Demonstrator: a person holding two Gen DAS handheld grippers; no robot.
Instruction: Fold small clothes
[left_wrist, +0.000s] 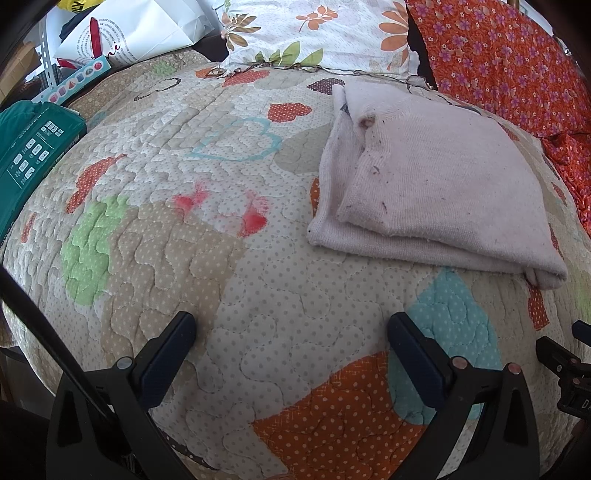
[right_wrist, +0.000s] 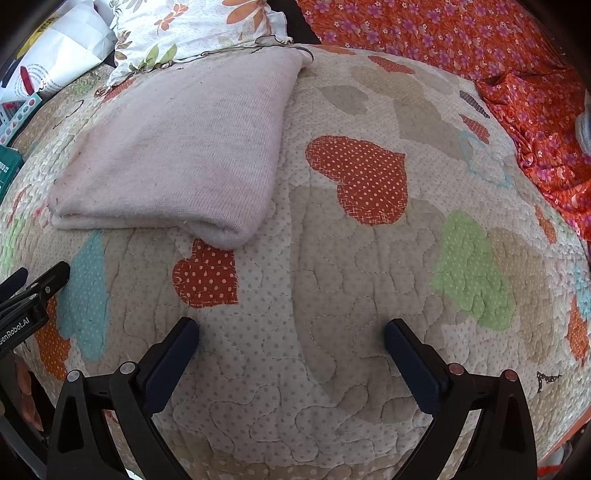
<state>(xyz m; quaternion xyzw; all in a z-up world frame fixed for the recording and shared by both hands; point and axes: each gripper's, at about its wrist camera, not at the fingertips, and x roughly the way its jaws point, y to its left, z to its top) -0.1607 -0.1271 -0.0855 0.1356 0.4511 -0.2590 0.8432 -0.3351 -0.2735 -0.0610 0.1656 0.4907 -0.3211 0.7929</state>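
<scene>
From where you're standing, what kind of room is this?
Most likely a bedroom: the work surface is a bed covered by a heart-patterned quilt, with a floral pillow at its head and a folded pale pink garment lying on it.

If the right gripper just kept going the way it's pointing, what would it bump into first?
Most likely the bare quilt: the open right gripper tilts down at it, with nothing between its fingers. The folded pink cloth lies off to the left.

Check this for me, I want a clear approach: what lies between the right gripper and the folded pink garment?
Only quilt. In the right wrist view, the open right gripper faces the folded pink garment across bare patchwork, including a red heart patch.
</scene>
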